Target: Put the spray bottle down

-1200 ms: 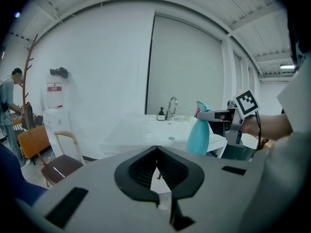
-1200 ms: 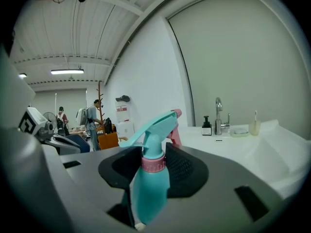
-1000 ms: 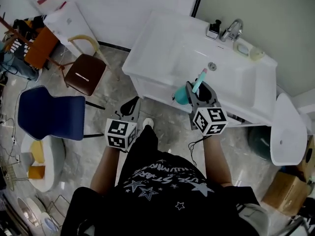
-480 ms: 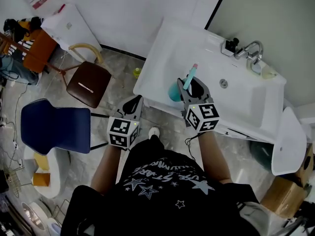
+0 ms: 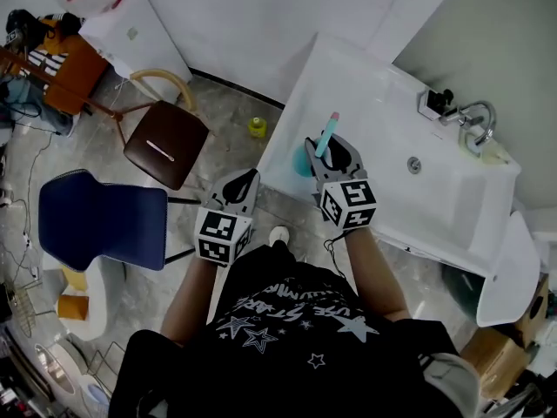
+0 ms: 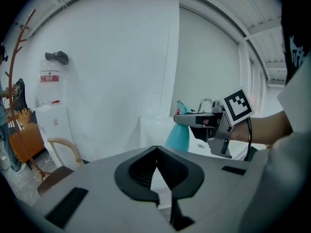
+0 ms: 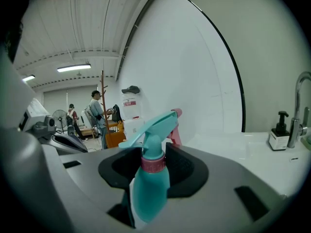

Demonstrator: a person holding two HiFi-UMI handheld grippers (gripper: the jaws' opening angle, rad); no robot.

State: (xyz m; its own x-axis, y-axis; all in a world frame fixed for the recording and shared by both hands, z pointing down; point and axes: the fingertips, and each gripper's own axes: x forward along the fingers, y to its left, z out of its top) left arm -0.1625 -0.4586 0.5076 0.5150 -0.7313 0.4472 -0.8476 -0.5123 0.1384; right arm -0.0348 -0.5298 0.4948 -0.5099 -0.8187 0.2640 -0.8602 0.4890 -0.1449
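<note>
So, right claw (image 7: pixel 154 166) clamped on the teal spray bottle (image 7: pixel 148 188), pink nozzle up, held over the white sink bench's (image 5: pixel 383 103) edge, left claw (image 6: pixel 156 165) closed and empty alongside, red label (image 6: pixel 49 76) on the white dispenser (image 6: pixel 52 126) too small to read.

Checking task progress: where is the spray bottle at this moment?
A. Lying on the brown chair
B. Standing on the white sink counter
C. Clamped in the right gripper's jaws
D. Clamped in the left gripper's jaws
C: the right gripper view shows the teal spray bottle upright between the jaws of the right gripper, which press on its body, so it is not yet set down.
</note>
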